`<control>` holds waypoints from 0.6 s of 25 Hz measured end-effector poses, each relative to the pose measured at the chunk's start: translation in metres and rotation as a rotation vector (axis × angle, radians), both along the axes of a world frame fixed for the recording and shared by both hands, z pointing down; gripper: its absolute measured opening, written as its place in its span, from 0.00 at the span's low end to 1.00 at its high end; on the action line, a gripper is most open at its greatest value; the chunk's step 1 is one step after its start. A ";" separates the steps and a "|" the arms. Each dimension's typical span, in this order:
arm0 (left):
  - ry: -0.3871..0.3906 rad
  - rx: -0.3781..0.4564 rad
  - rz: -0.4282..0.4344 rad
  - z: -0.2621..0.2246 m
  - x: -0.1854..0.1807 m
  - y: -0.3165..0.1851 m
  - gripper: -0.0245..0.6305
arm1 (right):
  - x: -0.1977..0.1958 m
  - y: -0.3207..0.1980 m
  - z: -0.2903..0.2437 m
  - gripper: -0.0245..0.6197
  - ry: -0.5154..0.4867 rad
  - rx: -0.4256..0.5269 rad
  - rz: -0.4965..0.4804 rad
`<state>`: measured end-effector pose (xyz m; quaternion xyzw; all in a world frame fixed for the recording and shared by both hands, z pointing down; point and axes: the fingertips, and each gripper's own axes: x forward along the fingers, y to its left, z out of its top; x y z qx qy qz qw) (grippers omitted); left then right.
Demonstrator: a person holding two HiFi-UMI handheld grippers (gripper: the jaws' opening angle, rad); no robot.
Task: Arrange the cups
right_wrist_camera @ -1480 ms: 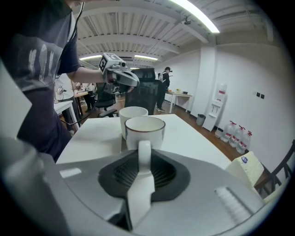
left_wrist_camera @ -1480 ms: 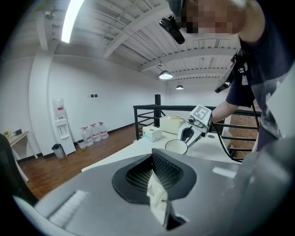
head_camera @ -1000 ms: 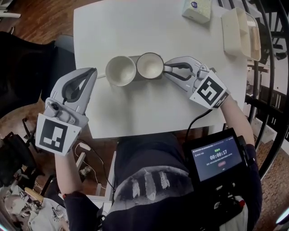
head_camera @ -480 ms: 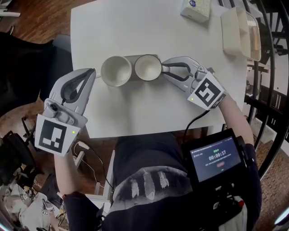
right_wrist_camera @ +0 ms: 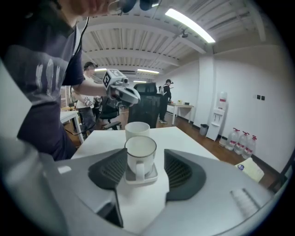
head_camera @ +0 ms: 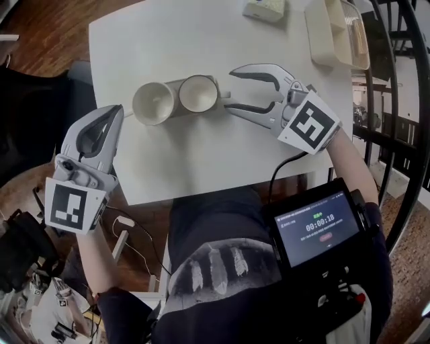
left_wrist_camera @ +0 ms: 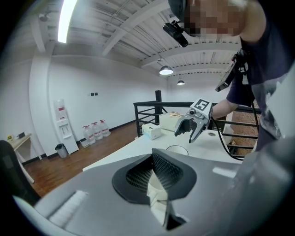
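Two white cups stand side by side on the white table (head_camera: 201, 154): the left cup (head_camera: 154, 103) and the right cup (head_camera: 198, 93), which sits on a grey square coaster (right_wrist_camera: 140, 178). My right gripper (head_camera: 229, 88) hovers just right of the right cup, its jaws opening wide. The cup's handle (right_wrist_camera: 136, 169) points toward it, and no pad touches it. In the right gripper view the right cup (right_wrist_camera: 140, 152) is nearer and the left cup (right_wrist_camera: 137, 129) stands behind. My left gripper (head_camera: 118, 111) is shut and empty, off the table's left edge.
A tissue box (head_camera: 264, 8) and a cream container (head_camera: 334, 32) sit at the table's far right corner. A black railing (head_camera: 396, 101) runs along the right. A timer screen (head_camera: 316, 229) hangs at the person's chest. People and chairs stand beyond the table in the right gripper view.
My right gripper's jaws have spread from a narrow grip at the right cup's handle to wide open and have lifted a little. The cups and the left gripper have kept their places.
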<state>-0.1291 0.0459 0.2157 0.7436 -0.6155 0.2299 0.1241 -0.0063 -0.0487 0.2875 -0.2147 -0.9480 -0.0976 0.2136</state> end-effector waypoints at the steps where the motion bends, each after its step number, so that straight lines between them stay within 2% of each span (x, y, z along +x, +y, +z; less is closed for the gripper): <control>1: -0.009 0.005 -0.004 -0.006 -0.001 0.002 0.06 | -0.001 0.000 -0.012 0.45 -0.003 -0.011 0.000; 4: -0.007 0.044 -0.006 -0.030 -0.005 0.003 0.06 | -0.016 -0.002 -0.048 0.45 -0.030 -0.013 0.013; 8: -0.005 0.053 0.007 -0.040 -0.013 -0.011 0.06 | -0.048 -0.011 -0.086 0.45 -0.081 -0.099 0.064; 15: 0.011 0.062 0.045 -0.039 -0.006 -0.051 0.06 | -0.087 -0.013 -0.119 0.44 -0.127 -0.158 -0.004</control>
